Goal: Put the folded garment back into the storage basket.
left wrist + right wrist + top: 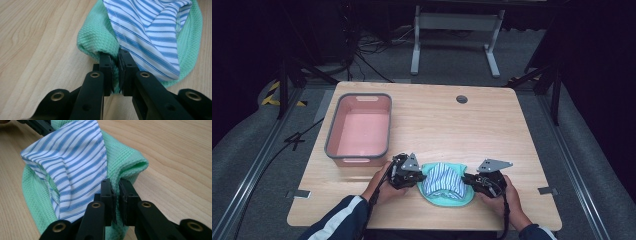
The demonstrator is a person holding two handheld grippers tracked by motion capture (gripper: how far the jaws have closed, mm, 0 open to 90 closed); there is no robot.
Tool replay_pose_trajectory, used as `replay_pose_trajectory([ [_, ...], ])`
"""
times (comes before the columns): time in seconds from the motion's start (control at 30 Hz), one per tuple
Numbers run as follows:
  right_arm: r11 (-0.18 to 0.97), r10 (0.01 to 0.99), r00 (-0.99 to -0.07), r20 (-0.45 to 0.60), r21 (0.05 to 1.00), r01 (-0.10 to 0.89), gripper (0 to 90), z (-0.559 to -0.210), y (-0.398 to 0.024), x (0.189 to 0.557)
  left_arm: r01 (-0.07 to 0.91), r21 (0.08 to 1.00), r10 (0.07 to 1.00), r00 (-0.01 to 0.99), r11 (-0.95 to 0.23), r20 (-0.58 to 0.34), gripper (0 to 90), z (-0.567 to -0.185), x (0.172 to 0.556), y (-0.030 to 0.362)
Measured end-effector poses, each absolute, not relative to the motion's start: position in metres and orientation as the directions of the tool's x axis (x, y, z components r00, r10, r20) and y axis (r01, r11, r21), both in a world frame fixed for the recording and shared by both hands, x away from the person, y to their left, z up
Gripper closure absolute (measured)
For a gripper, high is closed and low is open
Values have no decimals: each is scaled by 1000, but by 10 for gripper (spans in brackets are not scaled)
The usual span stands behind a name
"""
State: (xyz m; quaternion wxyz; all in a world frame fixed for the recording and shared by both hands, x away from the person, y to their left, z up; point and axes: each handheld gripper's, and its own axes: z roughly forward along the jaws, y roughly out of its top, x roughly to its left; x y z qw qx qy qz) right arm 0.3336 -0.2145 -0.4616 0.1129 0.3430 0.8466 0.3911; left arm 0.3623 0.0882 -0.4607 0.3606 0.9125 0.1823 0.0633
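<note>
A mint-green waffle cloth [451, 200] lies near the table's front edge with a blue-and-white striped cloth [443, 180] bunched on top of it. My left gripper [414, 176] is shut on the green cloth's left edge; in the left gripper view its jaws pinch the green cloth [97, 40] beside the striped cloth [150, 32]. My right gripper [468, 181] is shut on the green cloth's right edge, and the right gripper view shows the green cloth [125, 160] squeezed between the jaws beside the striped cloth [75, 162].
A pink tub with a grey rim [332, 137] stands on the wooden table [462, 130] to the left of the cloths. A round cable hole [461, 99] sits near the far edge. A white frame [456, 25] stands on the floor behind.
</note>
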Motion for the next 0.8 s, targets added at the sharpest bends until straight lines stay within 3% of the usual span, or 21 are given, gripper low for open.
replay_pose_trajectory([
  [0.8,413,682,-727,86,775,478,831,-429,-206,347,269,717,407,913,-643,22,832,-416,372,93],
])
